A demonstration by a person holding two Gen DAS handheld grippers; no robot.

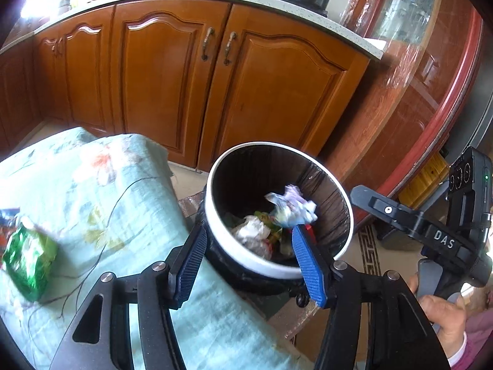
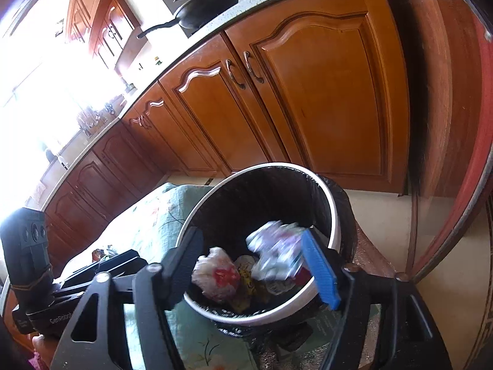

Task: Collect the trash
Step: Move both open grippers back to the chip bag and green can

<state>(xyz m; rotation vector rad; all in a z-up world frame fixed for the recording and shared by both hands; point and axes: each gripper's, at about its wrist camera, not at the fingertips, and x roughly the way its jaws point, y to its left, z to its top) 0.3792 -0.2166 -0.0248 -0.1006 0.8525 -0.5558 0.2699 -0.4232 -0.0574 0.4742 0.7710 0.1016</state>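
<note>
Below both my open, empty grippers, left gripper (image 1: 249, 260) and right gripper (image 2: 252, 265), sits the bin (image 1: 215, 166); the green packet (image 1: 29, 260) lies on the bedcover (image 1: 123, 185), nearer my left.

Two wrist cameras look steeply down along their own fingers into the same white-rimmed trash bin (image 1: 279, 269), close beneath both. The left view sits over a floral cloth (image 1: 123, 185), facing the wooden cabinets (image 1: 185, 86) (the right gripper (image 1: 409, 215) shows at its edge). The right view, tilted, shares bin, cloth, cabinets and counter (image 2: 252, 0).
</note>
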